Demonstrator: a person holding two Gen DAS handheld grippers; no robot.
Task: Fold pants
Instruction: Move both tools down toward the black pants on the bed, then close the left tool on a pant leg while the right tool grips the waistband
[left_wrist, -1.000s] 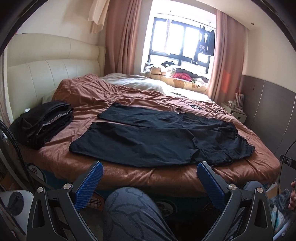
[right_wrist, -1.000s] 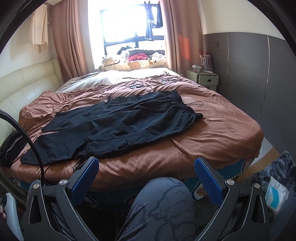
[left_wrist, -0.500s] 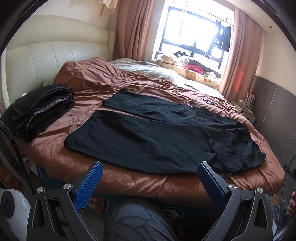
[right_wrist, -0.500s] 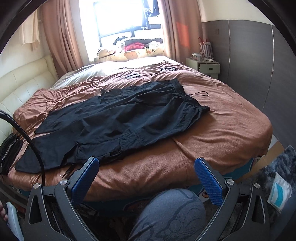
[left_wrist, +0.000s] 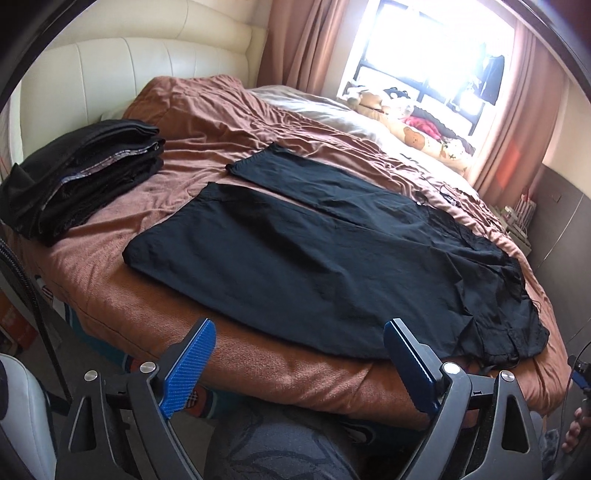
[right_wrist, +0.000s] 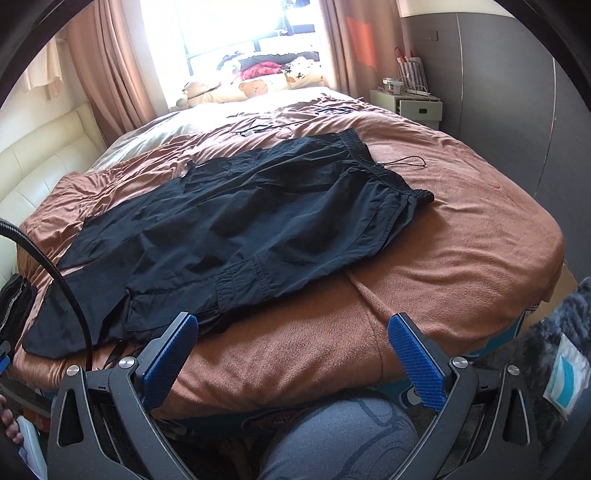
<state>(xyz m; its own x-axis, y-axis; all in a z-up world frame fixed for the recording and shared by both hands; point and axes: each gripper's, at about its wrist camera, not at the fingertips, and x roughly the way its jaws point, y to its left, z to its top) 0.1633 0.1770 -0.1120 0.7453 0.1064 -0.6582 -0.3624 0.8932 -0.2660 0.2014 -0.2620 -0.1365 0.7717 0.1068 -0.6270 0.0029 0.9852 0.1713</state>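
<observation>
Black pants (left_wrist: 314, 251) lie spread flat on the brown bedspread (left_wrist: 207, 122), legs toward the headboard, waistband (right_wrist: 388, 173) toward the foot. My left gripper (left_wrist: 299, 332) hovers over the near bed edge just short of the near leg; its jaws are wide and closing, with nothing between them. My right gripper (right_wrist: 291, 325) stands open above the bedspread beside the cargo pocket (right_wrist: 243, 280), its left pad close to the pants' near edge and holding nothing. A loose drawstring (right_wrist: 404, 162) trails from the waistband.
A stack of folded dark clothes (left_wrist: 81, 177) sits on the bed's left near the cream headboard (left_wrist: 110, 70). Plush toys (right_wrist: 255, 85) line the window side. A nightstand (right_wrist: 410, 103) stands at the far right. My knee (right_wrist: 340, 439) is below the grippers; a cable (right_wrist: 55, 273) arcs at the left.
Both grippers have moved closer to the bed and tilted down, so the pants fill more of each view. The left gripper's pads stand slightly closer together than before.
</observation>
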